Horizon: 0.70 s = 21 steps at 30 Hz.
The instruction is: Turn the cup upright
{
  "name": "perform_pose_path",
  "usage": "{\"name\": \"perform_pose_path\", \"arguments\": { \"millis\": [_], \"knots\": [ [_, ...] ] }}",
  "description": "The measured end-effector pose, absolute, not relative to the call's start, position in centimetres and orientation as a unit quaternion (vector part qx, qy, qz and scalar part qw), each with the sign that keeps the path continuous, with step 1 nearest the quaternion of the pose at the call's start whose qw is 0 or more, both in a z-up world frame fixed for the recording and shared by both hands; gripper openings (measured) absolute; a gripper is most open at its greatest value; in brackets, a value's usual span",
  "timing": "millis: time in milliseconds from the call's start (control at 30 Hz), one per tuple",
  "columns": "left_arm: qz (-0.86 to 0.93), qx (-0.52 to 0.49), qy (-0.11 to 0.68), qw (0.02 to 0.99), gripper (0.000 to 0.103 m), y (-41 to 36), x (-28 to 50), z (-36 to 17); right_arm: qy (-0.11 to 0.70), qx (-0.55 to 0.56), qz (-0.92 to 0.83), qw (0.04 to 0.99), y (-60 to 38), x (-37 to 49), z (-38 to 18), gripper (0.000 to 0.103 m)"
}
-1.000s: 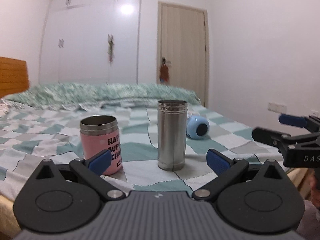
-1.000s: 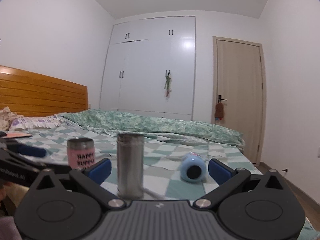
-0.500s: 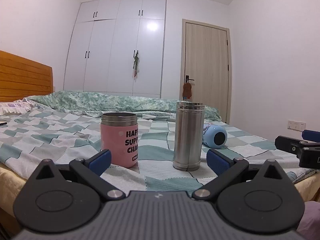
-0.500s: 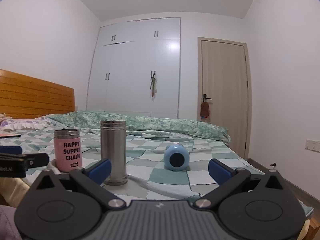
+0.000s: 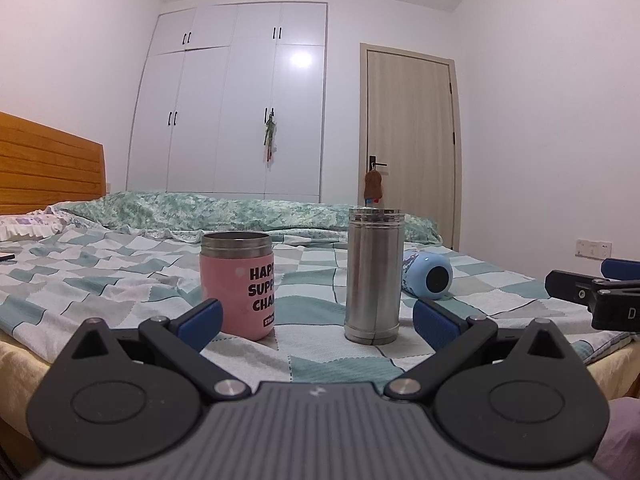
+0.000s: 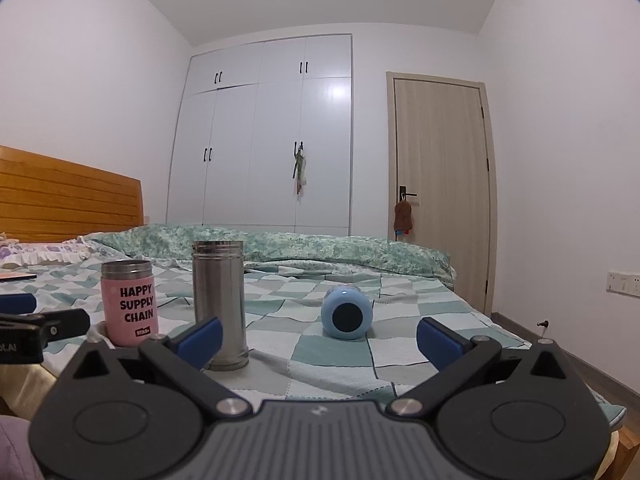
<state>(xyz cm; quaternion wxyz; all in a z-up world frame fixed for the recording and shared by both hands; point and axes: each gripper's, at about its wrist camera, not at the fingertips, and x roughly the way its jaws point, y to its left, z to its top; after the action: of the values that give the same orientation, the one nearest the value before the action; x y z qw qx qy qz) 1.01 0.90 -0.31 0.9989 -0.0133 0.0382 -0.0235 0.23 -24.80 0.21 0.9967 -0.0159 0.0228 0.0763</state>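
Observation:
A light blue cup [image 6: 346, 312] lies on its side on the checked bedspread [image 6: 332, 360], its dark end facing me; it also shows in the left wrist view [image 5: 429, 275], partly behind the steel flask. My right gripper [image 6: 318, 336] is open and empty, short of the cup at the bed's near edge. My left gripper [image 5: 316, 318] is open and empty, in front of the pink cup and flask. Each gripper shows at the edge of the other's view.
A pink cup [image 5: 240, 284] printed "HAPPY SUPPLY CHAIN" and a tall steel flask [image 5: 374, 274] stand upright on the bed, left of the blue cup. A rumpled green quilt [image 6: 304, 246] lies behind. A wooden headboard [image 6: 60, 196], wardrobe and door are beyond.
Both grippers have dropped and tilted up, so the cups now sit lower in view and more of the room shows. The cups have not moved.

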Motion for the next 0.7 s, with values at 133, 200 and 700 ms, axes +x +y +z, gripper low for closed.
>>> {"name": "perform_pose_path", "arguments": {
  "millis": [133,200,700],
  "knots": [
    [-0.024,-0.013,0.037,0.999,0.103,0.89,0.94,-0.33,0.023,-0.017,0.076,0.997,-24.75,0.24,0.16,0.103],
    [-0.024,-0.013,0.037,0.999,0.103,0.88,0.93,-0.33,0.023,-0.017,0.076,0.997,-24.73,0.25,0.15,0.103],
    [-0.026,-0.014,0.035,0.999,0.103,1.01,0.75,-0.32,0.023,-0.018,0.076,0.997,-24.72,0.23,0.16,0.103]
  ]
}}
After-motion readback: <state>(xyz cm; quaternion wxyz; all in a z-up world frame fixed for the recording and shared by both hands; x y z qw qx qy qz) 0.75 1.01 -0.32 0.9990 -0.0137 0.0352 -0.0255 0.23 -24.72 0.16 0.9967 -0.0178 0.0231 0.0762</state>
